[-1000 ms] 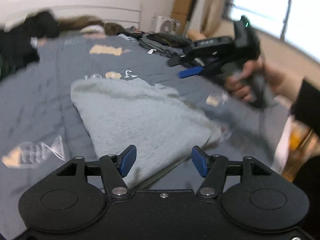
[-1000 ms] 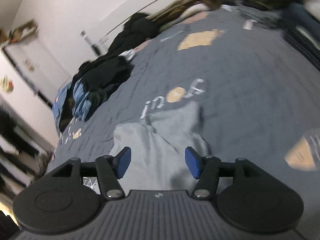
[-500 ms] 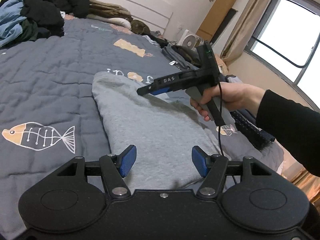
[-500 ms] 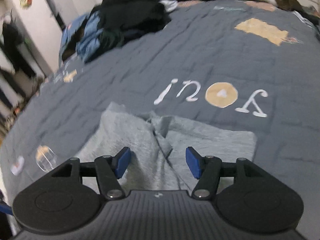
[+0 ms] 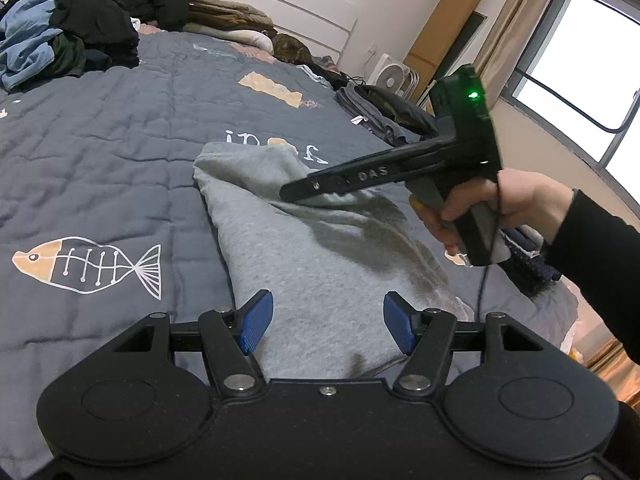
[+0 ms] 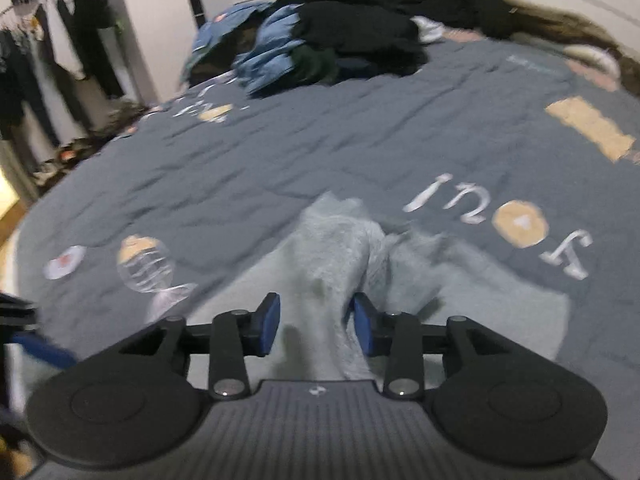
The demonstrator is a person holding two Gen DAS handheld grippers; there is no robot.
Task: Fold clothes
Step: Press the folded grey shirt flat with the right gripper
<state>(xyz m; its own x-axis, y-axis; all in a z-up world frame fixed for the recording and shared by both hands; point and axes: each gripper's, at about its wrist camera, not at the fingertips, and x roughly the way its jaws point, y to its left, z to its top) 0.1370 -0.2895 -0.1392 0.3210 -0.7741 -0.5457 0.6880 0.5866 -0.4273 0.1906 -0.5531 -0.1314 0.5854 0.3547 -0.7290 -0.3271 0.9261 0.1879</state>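
Closing on grey garment [image 6: 332, 264], right gripper [image 6: 316, 330] jaws narrower vs before; left gripper [image 5: 326, 322] spread.

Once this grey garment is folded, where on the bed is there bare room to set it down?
The widest bare quilt lies left of the grey garment, from the fish print up towards the dark clothes pile. The right side is crowded: a dark bundle past the right gripper, and more clothes near the hand.

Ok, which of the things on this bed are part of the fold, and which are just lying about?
In the job:
- grey garment
- left gripper, open
- right gripper, jaws just closing around a raised fold

Lying about:
- dark clothes heap
- fan
- clothes rack
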